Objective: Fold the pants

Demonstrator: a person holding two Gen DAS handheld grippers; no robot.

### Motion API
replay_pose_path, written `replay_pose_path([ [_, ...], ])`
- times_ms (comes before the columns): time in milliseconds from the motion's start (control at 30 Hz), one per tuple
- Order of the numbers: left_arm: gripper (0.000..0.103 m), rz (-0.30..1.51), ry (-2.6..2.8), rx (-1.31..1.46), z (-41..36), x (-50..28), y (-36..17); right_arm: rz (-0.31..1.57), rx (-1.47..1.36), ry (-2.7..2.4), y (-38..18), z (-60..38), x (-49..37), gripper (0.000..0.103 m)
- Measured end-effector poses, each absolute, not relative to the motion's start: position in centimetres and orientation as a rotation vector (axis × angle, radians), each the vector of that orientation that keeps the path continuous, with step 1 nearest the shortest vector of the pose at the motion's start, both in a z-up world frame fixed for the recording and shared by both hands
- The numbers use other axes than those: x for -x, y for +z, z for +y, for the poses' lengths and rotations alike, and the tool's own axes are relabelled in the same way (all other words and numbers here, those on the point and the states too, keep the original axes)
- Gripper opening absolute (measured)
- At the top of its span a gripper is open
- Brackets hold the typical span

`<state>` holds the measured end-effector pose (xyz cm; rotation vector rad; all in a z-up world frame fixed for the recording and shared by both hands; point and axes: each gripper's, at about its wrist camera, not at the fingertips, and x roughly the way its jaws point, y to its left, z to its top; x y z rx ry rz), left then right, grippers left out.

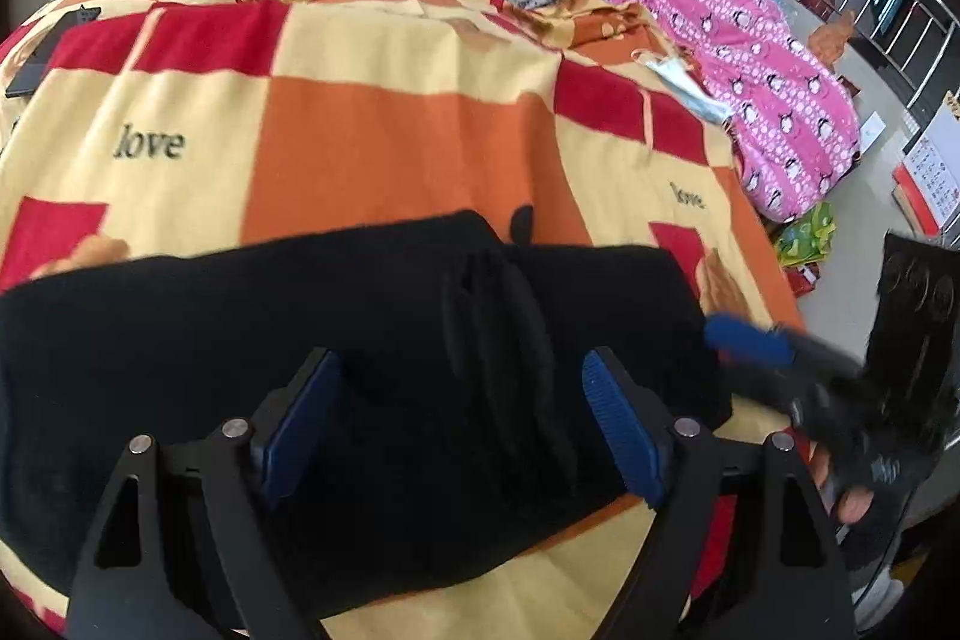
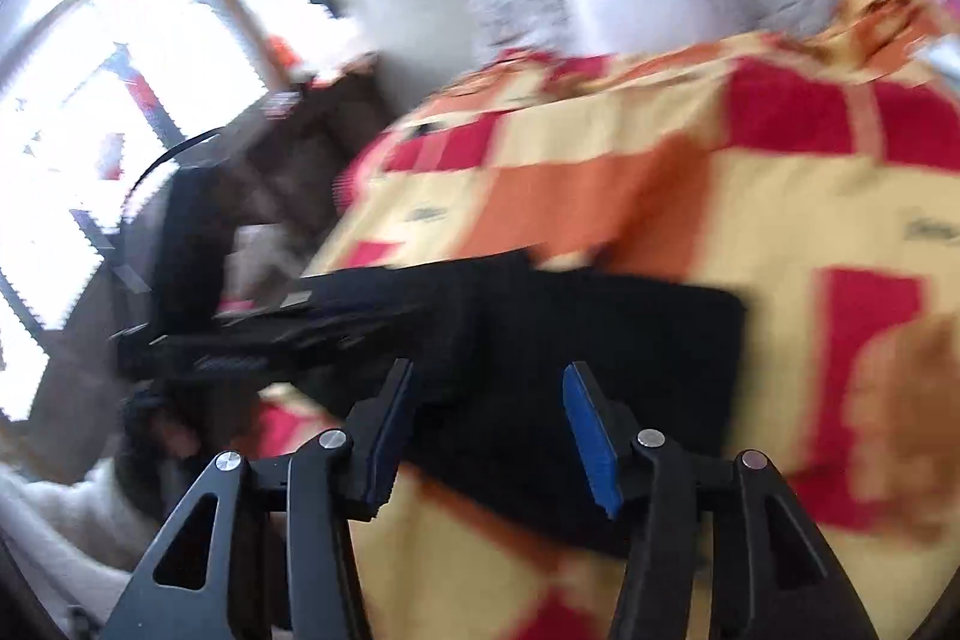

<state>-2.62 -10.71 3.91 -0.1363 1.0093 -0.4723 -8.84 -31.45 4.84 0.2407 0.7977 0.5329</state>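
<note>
Hovering low in the left wrist view, the left hand-held gripper point(image 1: 462, 418) is seen with its blue pads spread wide and nothing between them, directly above the black pants point(image 1: 240, 328). The right hand-held gripper point(image 2: 486, 430) is likewise parted and empty in its own blurred view; in the left view it appears at the right edge. The pants are spread in a band across the lower half of both frames, on the checked blanket point(image 1: 384, 112) of the bed. Soft, limp, light cloth is judged; it would sag unless pinched at an edge or corner, best at the right end by the blanket's edge.
</note>
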Motion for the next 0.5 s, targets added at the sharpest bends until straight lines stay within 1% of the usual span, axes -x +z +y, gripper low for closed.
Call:
replay_pose_path([
  [33,0.083,1.017,-0.468,0.123,-11.2,2.6,3.6,0.805,-0.224,0.493,4.6,-31.9,8.3,0.028],
  [67,0.083,1.02,-0.459,0.108,-11.6,2.6,3.3,0.818,-0.195,0.456,4.3,-32.1,7.5,0.009],
  [100,0.083,1.016,-0.439,0.088,-12.1,2.7,3.0,0.829,-0.165,0.426,3.8,-32.3,7.0,0.005],
  [167,0.083,0.996,-0.407,0.046,-12.7,2.8,2.7,0.85,-0.12,0.378,2.5,-32.4,6.0,0.004],
  [200,0.083,0.992,-0.391,0.021,-12.9,2.8,2.5,0.853,-0.108,0.373,2.1,-32.3,5.6,0.001],
  [267,0.083,0.977,-0.371,-0.007,-13.2,2.9,2.4,0.843,-0.083,0.365,1.9,-32.0,4.5,0.001],
  [333,0.083,0.969,-0.361,0.003,-13.0,3.0,2.3,0.848,-0.074,0.364,2.3,-31.8,4.5,0.003],
  [367,0.083,0.967,-0.358,0.008,-12.9,3.0,2.3,0.85,-0.076,0.37,2.5,-31.5,4.6,0.01],
  [500,0.083,0.954,-0.321,-0.009,-12.6,3.8,2.6,0.833,-0.061,0.426,3.9,-30.2,5.7,0.009],
])
